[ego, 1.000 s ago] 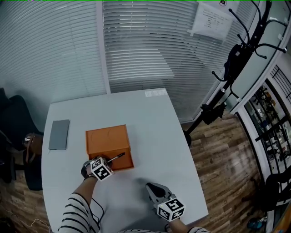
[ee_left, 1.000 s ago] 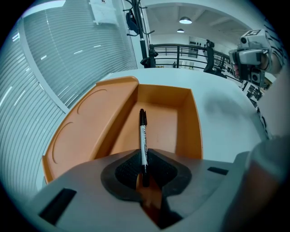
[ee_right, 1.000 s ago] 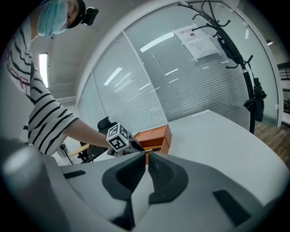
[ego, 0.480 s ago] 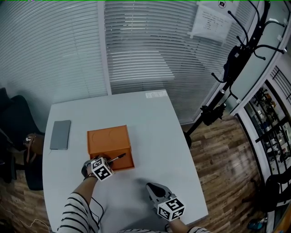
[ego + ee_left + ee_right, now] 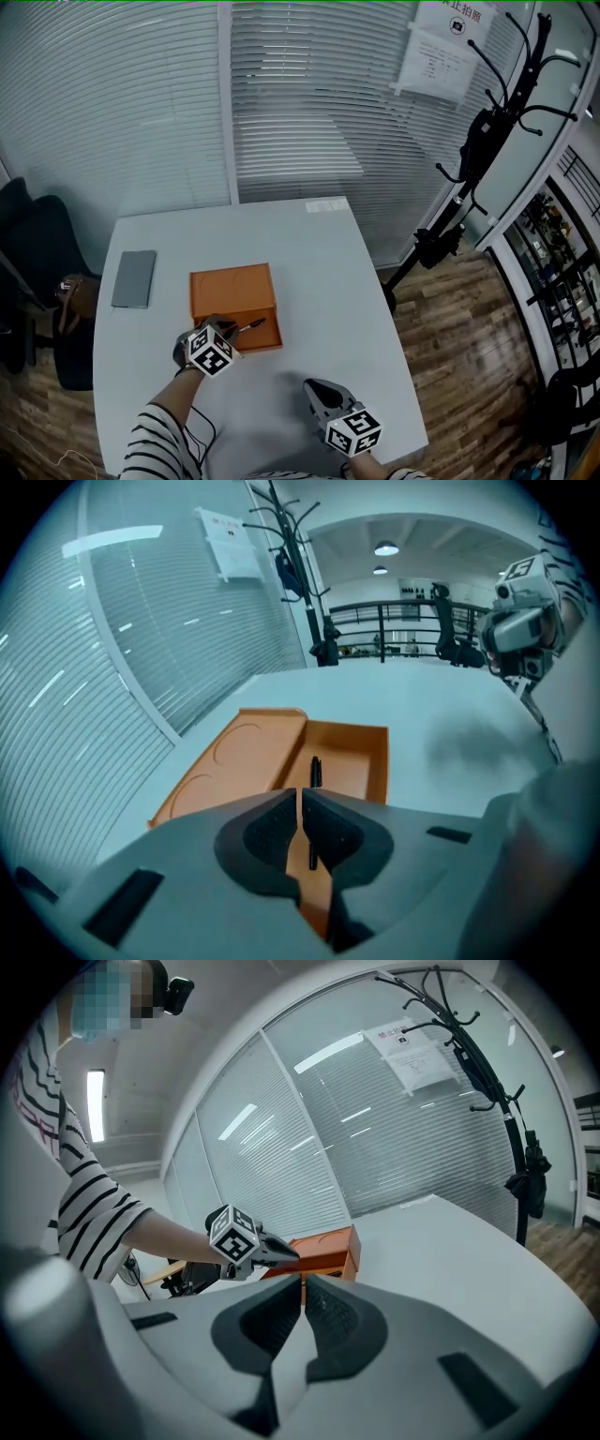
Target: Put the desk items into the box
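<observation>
Looking steeply down from the head view, a white worktop [image 5: 328, 281] stands in front of window blinds [image 5: 281, 103]. An orange box [image 5: 232, 292] lies open near the worktop's middle. Its flat lid [image 5: 234, 761], pressed with round shapes, is folded out beside the shallow tray [image 5: 361, 761].

A person in a striped sleeve [image 5: 164, 441] holds a gripper in each hand. The left gripper [image 5: 230, 330] sits at the near edge of the box and points across the tray. In the left gripper view its jaws are pressed together on a thin black pen [image 5: 315, 771]. The pen sticks out past the jaw tips and hangs over the inside of the tray. Whether its far end touches the tray floor cannot be told.

The right gripper [image 5: 312, 384] is over bare worktop nearer the person, well apart from the box and to its right. In the right gripper view its jaws meet with nothing between them, and they face the box and the other gripper.

A flat grey notebook [image 5: 134, 278] lies near the left edge of the worktop, apart from the box. A black coat stand [image 5: 469, 178] rises from the wooden floor [image 5: 469, 375] to the right, and a printed sheet [image 5: 439, 52] hangs on the glass behind it. A dark chair [image 5: 33, 253] sits off the left side.
</observation>
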`<state>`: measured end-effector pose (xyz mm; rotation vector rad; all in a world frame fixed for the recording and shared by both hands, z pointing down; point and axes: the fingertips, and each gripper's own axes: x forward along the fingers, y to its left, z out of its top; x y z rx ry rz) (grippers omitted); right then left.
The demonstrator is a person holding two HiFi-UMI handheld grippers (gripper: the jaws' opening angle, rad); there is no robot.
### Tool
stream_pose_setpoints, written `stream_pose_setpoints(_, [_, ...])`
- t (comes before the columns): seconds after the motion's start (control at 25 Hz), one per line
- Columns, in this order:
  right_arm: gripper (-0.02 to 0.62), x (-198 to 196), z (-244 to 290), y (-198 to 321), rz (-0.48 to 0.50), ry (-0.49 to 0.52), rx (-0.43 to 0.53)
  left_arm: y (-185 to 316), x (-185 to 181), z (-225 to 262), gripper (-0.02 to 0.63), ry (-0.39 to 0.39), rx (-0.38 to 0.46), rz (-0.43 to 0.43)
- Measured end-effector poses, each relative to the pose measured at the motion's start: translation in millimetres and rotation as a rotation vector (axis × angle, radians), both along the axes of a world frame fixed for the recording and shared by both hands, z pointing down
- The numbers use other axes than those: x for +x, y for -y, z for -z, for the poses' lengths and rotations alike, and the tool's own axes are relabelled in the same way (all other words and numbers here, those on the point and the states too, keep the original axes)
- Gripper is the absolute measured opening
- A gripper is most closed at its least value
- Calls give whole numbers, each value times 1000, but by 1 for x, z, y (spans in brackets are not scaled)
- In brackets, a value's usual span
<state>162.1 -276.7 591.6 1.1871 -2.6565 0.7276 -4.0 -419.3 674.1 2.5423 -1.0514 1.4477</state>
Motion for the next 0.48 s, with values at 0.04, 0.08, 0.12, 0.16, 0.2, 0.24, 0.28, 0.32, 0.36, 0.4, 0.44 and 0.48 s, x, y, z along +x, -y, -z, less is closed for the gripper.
stream_pose_setpoints(0.04, [28, -1, 2, -1, 1, 0, 4, -1, 1, 7, 35, -21, 20, 7])
stream_pose_setpoints(0.08, [28, -2, 3, -3, 3, 0, 8, -2, 3, 14, 34, -38, 39, 10])
stream_pose_setpoints(0.12, [28, -3, 5, -5, 7, -1, 12, -4, 4, 21, 31, -55, 54, 13])
stream_pose_setpoints(0.16, [28, -4, 7, -7, 11, -4, 17, -7, 5, 28, 29, -74, 67, 19])
stream_pose_setpoints(0.2, [28, -5, 9, -10, 15, -7, 22, -10, 5, 34, 27, -94, 79, 27])
stream_pose_setpoints(0.24, [28, -5, 11, -12, 17, -10, 26, -13, 5, 41, 26, -115, 90, 36])
stream_pose_setpoints(0.28, [27, -6, 13, -15, 18, -13, 30, -17, 4, 47, 23, -135, 101, 43])
stream_pose_setpoints(0.32, [27, -6, 14, -17, 16, -15, 33, -21, 4, 53, 23, -155, 112, 49])
stream_pose_setpoints(0.36, [28, -6, 16, -19, 12, -16, 36, -26, 3, 59, 23, -177, 120, 52])
stream_pose_setpoints(0.4, [26, -6, 17, -20, 4, -16, 38, -31, 3, 64, 21, -200, 126, 54])
stream_pose_setpoints(0.44, [26, -5, 19, -21, -5, -17, 40, -36, 3, 70, 21, -222, 131, 54])
stream_pose_setpoints(0.48, [26, -4, 20, -23, -15, -18, 42, -43, 3, 75, 21, -243, 137, 54])
